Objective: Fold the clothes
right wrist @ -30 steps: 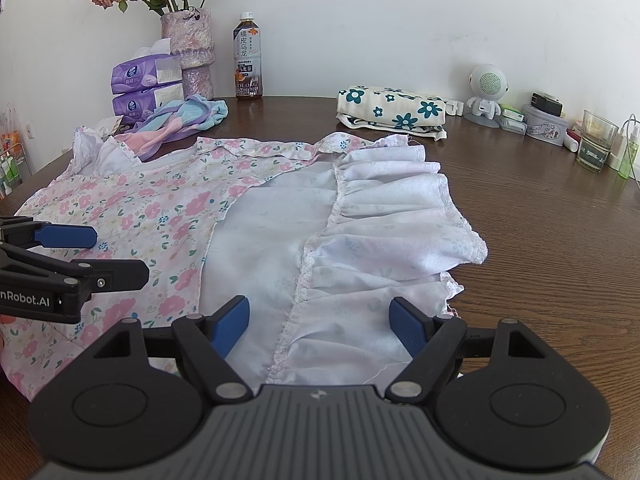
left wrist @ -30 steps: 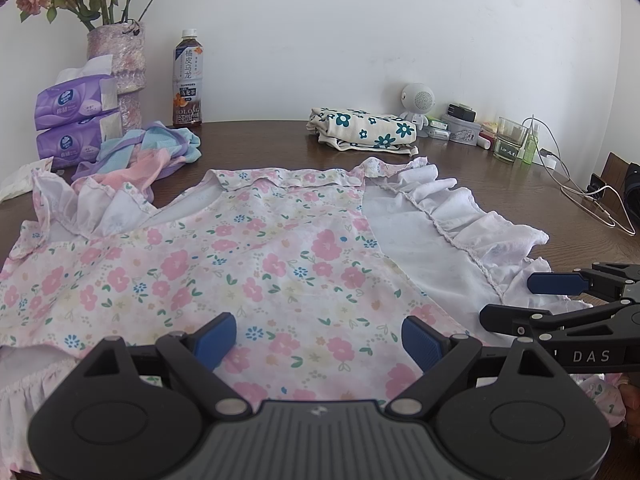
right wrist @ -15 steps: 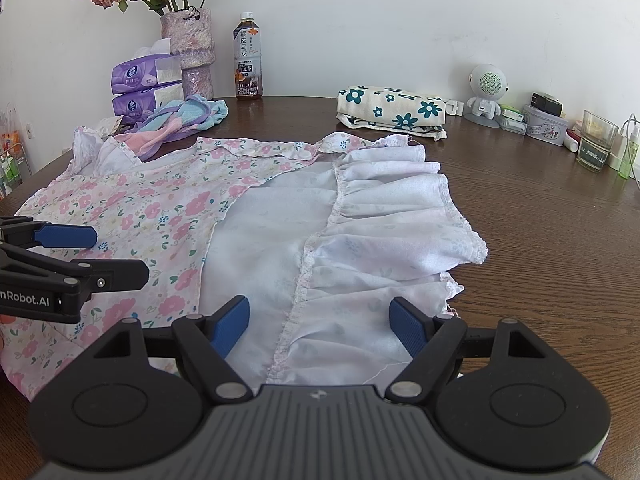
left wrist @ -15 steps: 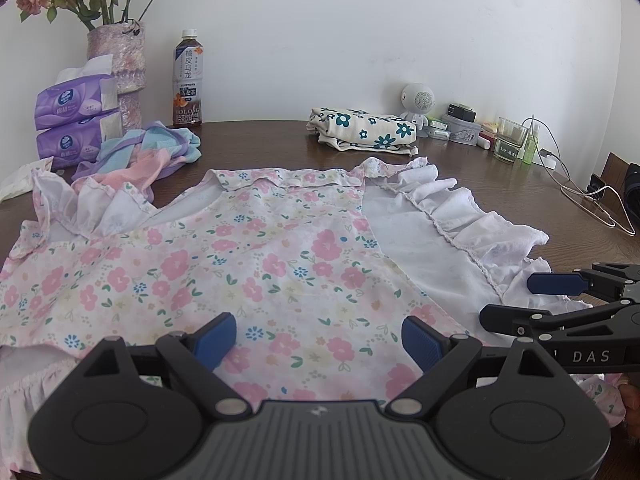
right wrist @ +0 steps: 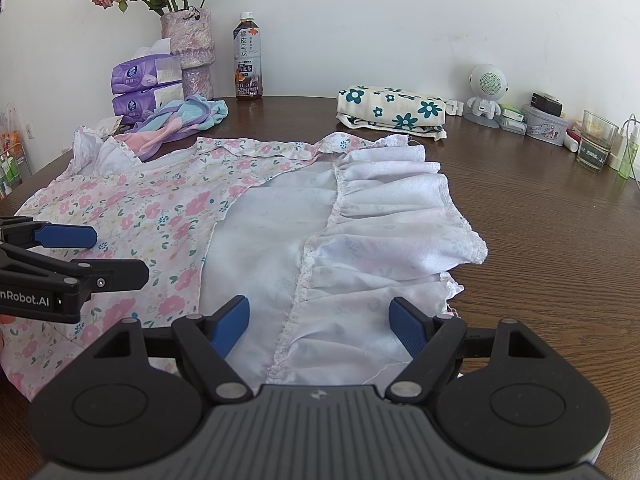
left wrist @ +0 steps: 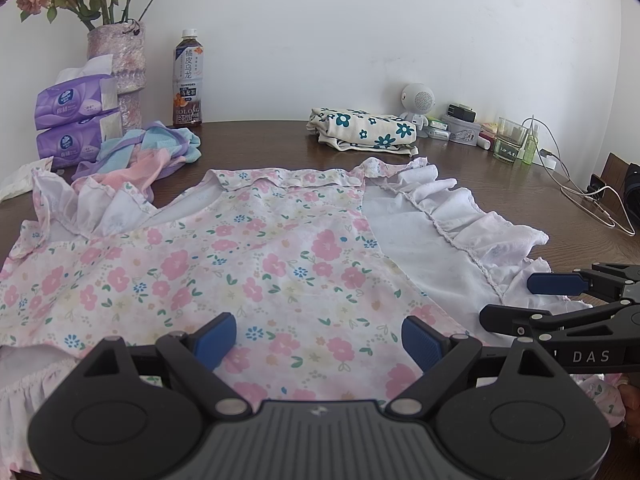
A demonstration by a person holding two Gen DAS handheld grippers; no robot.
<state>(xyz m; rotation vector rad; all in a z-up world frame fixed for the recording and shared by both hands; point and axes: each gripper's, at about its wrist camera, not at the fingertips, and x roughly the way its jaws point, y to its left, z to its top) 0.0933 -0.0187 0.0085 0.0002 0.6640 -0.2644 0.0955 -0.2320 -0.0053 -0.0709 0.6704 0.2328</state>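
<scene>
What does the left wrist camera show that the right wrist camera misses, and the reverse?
Only the left wrist view shows the wire hanger at the table's right side. Only the right wrist view shows the shelf of small bottles past the table's left edge. Both show the floral dress, the folded flowered cloth, the tea bottle, and both tongs open.

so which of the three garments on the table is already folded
The cream cloth with teal flowers at the back, a neat stack. The pink floral dress lies spread out, and the pastel striped garment is crumpled.
</scene>
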